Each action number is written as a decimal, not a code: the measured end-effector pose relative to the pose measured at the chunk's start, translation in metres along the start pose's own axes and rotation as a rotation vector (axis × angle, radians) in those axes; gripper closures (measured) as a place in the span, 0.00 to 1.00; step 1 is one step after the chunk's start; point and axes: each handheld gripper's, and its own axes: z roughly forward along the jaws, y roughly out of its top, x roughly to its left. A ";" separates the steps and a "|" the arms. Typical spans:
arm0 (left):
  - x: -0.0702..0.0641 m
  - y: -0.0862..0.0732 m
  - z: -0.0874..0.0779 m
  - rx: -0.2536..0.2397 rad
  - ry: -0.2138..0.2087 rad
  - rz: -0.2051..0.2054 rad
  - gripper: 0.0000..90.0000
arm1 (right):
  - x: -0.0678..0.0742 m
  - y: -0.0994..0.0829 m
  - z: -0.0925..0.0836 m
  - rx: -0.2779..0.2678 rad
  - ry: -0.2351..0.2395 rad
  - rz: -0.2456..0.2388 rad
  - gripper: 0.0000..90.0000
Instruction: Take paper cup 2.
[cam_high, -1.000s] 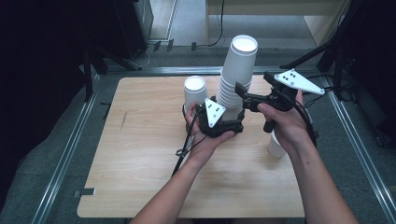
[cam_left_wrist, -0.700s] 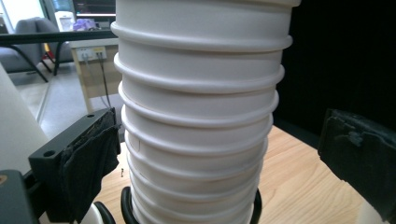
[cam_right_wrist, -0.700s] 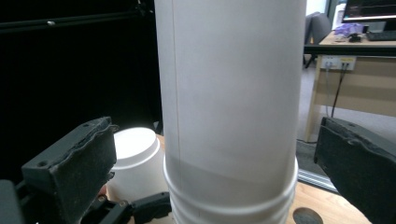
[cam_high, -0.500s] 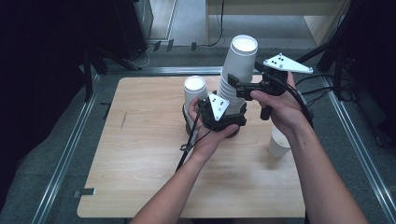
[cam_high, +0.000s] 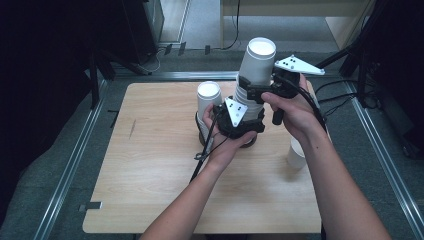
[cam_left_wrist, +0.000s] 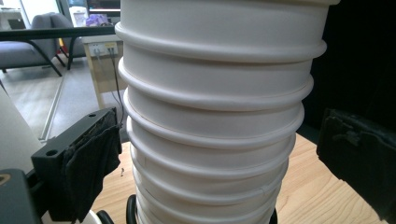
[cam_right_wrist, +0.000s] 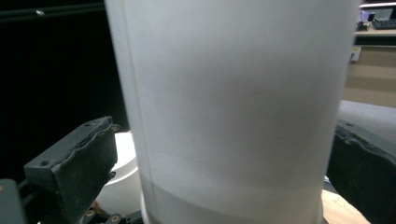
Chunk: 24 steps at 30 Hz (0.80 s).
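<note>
A tall stack of white paper cups (cam_high: 256, 75) stands upside down near the middle of the wooden table (cam_high: 150, 190). My left gripper (cam_high: 248, 114) reaches around the stack's lower rims (cam_left_wrist: 215, 140); its jaws flank them with narrow gaps, open. My right gripper (cam_high: 256, 85) is higher up, its jaws on either side of the smooth top cup (cam_right_wrist: 233, 102), open and close to its walls. Hands hide the base of the stack.
A single upside-down white cup (cam_high: 209, 97) stands just left of the stack, behind the left hand. Another white cup (cam_high: 296, 152) sits on the table to the right, under the right forearm. Metal rails (cam_high: 75, 155) frame the table.
My right gripper has risen and swung in from the right side of the stack to the top cup. The left gripper and the stack have stayed put.
</note>
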 end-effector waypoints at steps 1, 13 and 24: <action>0.000 0.000 0.000 0.000 0.000 0.002 0.00 | 0.000 -0.001 0.002 0.006 -0.004 -0.003 0.01; 0.000 0.000 0.000 -0.001 0.017 0.003 0.07 | 0.003 -0.001 0.003 -0.013 -0.065 -0.037 0.13; -0.001 0.000 0.000 0.003 0.021 0.003 0.09 | 0.006 0.005 0.001 -0.024 -0.084 -0.031 0.14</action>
